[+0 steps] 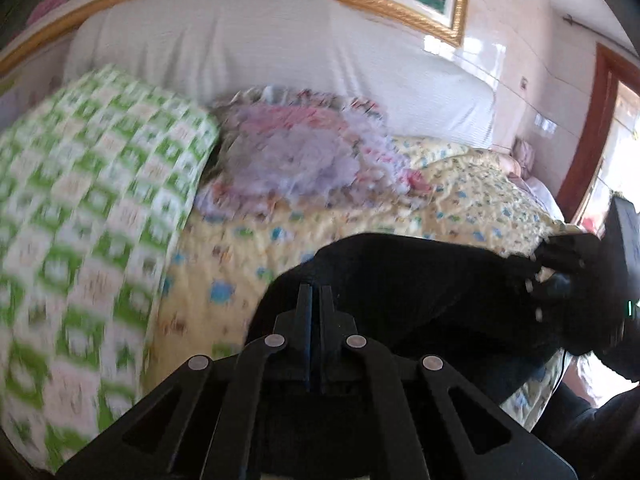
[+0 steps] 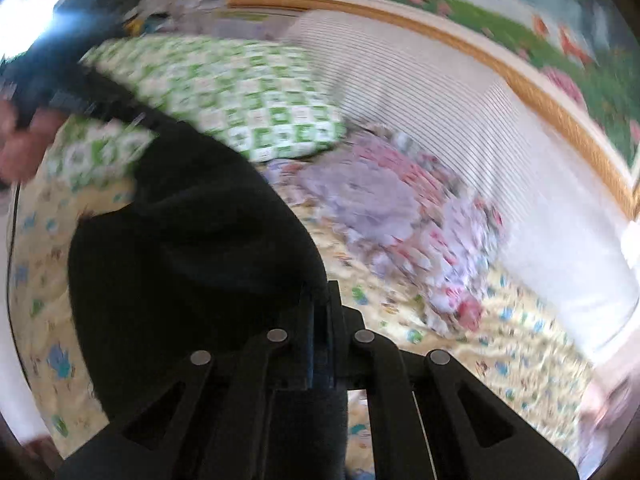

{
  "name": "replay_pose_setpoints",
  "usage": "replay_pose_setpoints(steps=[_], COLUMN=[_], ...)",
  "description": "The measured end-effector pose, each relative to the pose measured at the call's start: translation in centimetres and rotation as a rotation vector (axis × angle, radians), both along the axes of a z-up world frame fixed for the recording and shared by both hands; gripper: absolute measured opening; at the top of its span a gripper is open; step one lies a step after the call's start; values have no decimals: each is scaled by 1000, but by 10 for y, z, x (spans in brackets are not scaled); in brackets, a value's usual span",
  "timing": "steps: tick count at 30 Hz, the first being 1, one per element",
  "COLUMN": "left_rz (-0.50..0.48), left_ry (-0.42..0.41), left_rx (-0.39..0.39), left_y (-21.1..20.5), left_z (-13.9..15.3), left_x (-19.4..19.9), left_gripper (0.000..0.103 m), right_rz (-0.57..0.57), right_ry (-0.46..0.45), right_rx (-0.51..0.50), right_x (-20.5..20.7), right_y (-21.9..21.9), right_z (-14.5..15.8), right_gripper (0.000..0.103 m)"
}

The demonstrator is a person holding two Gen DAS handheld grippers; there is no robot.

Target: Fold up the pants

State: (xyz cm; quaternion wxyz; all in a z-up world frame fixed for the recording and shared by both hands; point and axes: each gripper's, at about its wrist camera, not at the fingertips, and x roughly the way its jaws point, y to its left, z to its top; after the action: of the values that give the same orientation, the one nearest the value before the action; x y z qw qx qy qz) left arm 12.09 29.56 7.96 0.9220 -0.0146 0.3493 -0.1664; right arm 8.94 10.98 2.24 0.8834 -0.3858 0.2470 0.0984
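The black pants hang between my two grippers above the yellow patterned bedspread. My left gripper is shut on one edge of the pants. My right gripper is shut on the other edge; the cloth drapes down to its left. In the left wrist view the right gripper shows at the far right, clamped on the pants. In the right wrist view the left gripper and the hand holding it show blurred at the upper left. Both views are motion-blurred.
A green-and-white checked quilt lies folded at the left of the bed. A floral pillow lies against the white covered headboard. A gold-framed picture hangs above. A wooden door frame stands at the right.
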Motion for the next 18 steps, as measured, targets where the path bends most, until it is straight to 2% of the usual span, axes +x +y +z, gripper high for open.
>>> replay_pose_setpoints(steps=[4,11,14,15,18], left_rz=[51,127,155,172,192], left_ry=[52,119,148,154,131], left_rx=[-41,-123,-134,-142,-171], left_y=[19,42,47,49,50], left_z=[-31,-69,-80,-81,-68], left_x=[-20,-51,-63,-68,-78], left_gripper=[0,0,0,0,0], right_rz=[87,193,192,196,221], right_ry=[16,141,216,246,342], right_rx=[-80,-148,-106,-85,52], right_x=[-30,-58,-57,-55,-57], right_y=[28,49,47,45,37], right_z=[-42,-94,-98,-97,-89], right_gripper=[5,6,11,16,17])
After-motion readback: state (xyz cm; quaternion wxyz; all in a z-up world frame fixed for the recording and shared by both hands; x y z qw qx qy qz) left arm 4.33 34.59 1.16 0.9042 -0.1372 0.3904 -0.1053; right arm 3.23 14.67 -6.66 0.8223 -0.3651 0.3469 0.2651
